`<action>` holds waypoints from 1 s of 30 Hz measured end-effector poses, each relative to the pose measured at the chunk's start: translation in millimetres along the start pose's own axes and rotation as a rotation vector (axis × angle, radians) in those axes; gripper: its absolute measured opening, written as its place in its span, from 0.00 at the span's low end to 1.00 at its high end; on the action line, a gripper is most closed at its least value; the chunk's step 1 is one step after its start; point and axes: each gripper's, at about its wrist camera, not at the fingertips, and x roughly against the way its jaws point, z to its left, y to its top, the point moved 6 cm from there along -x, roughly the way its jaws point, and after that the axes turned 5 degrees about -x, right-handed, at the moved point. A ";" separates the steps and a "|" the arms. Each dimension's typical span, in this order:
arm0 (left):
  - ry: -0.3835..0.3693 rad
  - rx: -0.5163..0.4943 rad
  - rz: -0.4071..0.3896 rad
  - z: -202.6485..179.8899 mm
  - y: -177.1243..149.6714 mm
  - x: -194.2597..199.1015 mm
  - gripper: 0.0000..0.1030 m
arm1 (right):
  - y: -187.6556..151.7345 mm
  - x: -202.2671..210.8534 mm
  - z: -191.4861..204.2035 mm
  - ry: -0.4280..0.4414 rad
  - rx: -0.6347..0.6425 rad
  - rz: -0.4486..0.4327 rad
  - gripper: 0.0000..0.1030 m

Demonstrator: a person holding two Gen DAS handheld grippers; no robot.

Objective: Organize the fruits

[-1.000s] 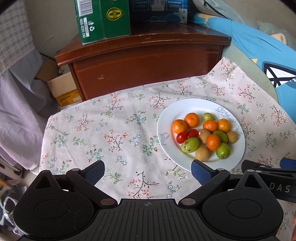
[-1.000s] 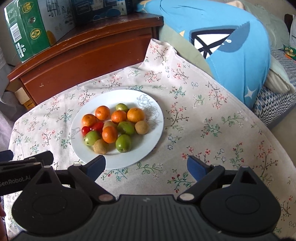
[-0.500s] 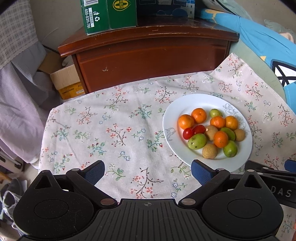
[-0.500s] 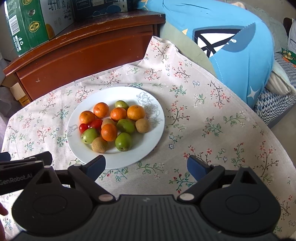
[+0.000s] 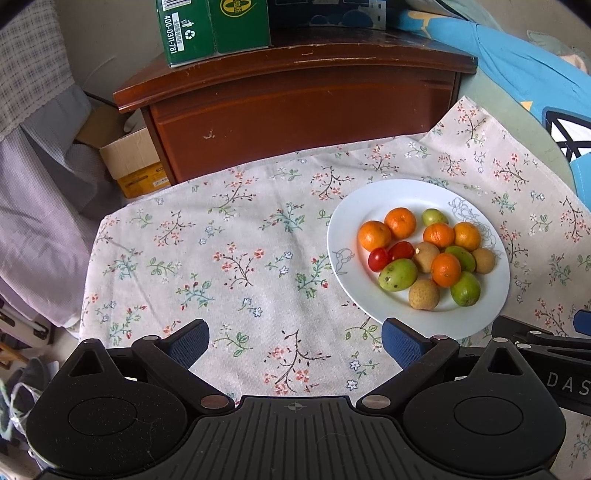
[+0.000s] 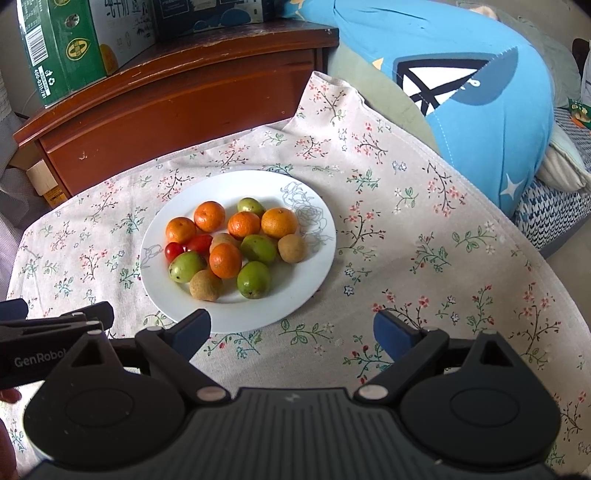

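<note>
A white plate (image 5: 491, 306) (image 6: 317, 258) on the floral cloth holds several small oranges (image 5: 374, 235) (image 6: 225, 260), green fruits (image 5: 398, 274) (image 6: 254, 279), brown round fruits (image 5: 423, 294) (image 6: 206, 290) and two cherry tomatoes (image 5: 379, 259) (image 6: 173, 250). My left gripper (image 5: 294, 341) is open and empty, over the cloth to the left of the plate's near edge. My right gripper (image 6: 291, 328) is open and empty, just short of the plate's near right edge. Each gripper shows at the edge of the other's view.
A floral cloth (image 5: 221, 258) covers the table. Behind it stands a dark wooden cabinet (image 5: 295, 99) with a green carton (image 5: 214, 26) on top. A cardboard box (image 5: 129, 162) sits on the floor at left. A blue cushion (image 6: 480, 92) lies at right.
Both grippers have drawn back and to the left a little; the plate sits farther right in the left view. Jaws stay open and the fruits have not moved.
</note>
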 end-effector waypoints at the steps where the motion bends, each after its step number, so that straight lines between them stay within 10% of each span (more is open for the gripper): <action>1: 0.001 -0.002 0.001 -0.1 -0.3 -0.2 0.97 | -0.3 -0.3 0.1 0.000 0.002 0.000 0.92; 30: 0.012 -0.045 0.017 -2.7 -4.6 -3.8 0.97 | -4.8 -2.5 0.7 0.009 0.028 -0.005 0.92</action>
